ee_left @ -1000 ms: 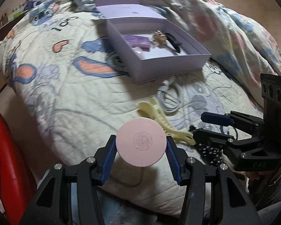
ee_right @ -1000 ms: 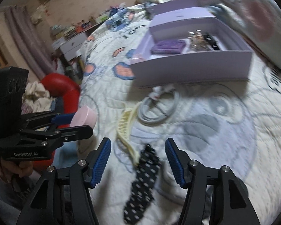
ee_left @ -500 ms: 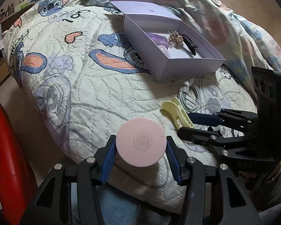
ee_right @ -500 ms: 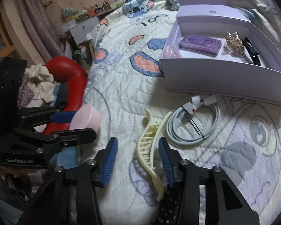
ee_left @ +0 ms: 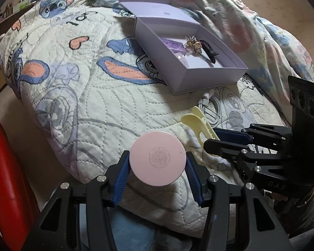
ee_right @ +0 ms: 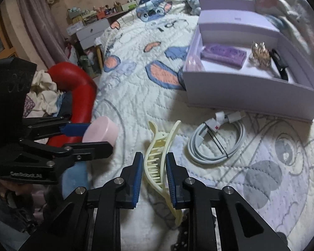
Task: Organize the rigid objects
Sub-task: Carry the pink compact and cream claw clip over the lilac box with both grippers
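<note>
**Trainee:** What did the left side of the scene show?

**Operator:** A red chair (ee_right: 77, 96) stood beside the bed, with clothes heaped on it. Next to it, my left gripper (ee_left: 157, 167) held a round pink case (ee_left: 158, 158); both blue pads pressed on its rim, and the case was off the quilt (ee_left: 106, 104), near the bed's edge. In the right wrist view the same case (ee_right: 101, 131) appeared side-on between those fingers.

**Trainee:** And toward the middle?

**Operator:** I had my right gripper (ee_right: 153, 177) over the pale yellow claw clip (ee_right: 157, 165), which lay on the quilt. Its jaws were closed on the clip, with a pad at each side of the toothed part. A black dotted item (ee_right: 184, 238) showed below the clip, between the gripper's arms; I could not tell what it was.

**Trainee:** Farther right?

**Operator:** A coiled white cable (ee_right: 217, 144), bound with a dark tie, lay just beside the clip. Beyond it stood the open lilac box (ee_right: 251, 96), its lid folded back. Inside, from left to right: a pink round thing (ee_right: 193, 63) against the wall, a purple flat piece (ee_right: 224, 53), a gold clip (ee_right: 259, 54) and a black clip (ee_right: 279, 63). A rumpled blanket (ee_left: 251, 21) lay behind the box.
</note>
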Tool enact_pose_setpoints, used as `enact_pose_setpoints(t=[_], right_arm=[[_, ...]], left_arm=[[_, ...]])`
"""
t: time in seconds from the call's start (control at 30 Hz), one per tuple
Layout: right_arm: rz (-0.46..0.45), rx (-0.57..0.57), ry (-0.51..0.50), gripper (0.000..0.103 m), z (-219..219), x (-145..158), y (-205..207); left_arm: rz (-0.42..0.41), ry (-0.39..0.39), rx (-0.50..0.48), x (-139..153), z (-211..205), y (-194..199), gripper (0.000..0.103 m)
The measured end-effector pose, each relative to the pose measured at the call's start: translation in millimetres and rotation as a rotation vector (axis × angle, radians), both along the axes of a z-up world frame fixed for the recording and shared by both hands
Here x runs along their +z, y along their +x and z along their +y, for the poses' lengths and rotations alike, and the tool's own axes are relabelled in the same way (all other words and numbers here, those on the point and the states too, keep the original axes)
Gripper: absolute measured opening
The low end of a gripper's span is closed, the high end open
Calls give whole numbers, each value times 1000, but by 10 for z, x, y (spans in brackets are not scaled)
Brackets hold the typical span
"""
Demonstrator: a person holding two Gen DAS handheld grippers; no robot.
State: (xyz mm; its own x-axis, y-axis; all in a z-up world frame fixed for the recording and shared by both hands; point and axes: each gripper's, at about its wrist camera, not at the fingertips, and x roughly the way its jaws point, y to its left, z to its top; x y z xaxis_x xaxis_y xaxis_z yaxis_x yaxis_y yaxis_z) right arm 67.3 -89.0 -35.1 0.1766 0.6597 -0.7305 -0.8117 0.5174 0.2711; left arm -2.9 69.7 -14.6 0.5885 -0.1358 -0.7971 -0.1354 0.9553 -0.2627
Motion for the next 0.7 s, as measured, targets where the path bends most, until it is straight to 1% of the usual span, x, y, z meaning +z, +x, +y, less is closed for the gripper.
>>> enact_pose_setpoints(t=[0.17, 0.3, 0.43, 0.7], right_arm=[[-43, -16, 34, 22, -93, 188, -106], [-100, -37, 60, 22, -180, 379, -182], [-137, -52, 59, 22, -221, 514, -234], [-142, -82, 70, 22, -354, 617, -343]], left_arm=[[-36, -4, -1, 117, -20, -90, 51], [-55, -8, -11, 180, -45, -130, 51], [-66, -12, -25, 226, -72, -126, 51], [-94, 3, -63, 365, -165, -89, 51]])
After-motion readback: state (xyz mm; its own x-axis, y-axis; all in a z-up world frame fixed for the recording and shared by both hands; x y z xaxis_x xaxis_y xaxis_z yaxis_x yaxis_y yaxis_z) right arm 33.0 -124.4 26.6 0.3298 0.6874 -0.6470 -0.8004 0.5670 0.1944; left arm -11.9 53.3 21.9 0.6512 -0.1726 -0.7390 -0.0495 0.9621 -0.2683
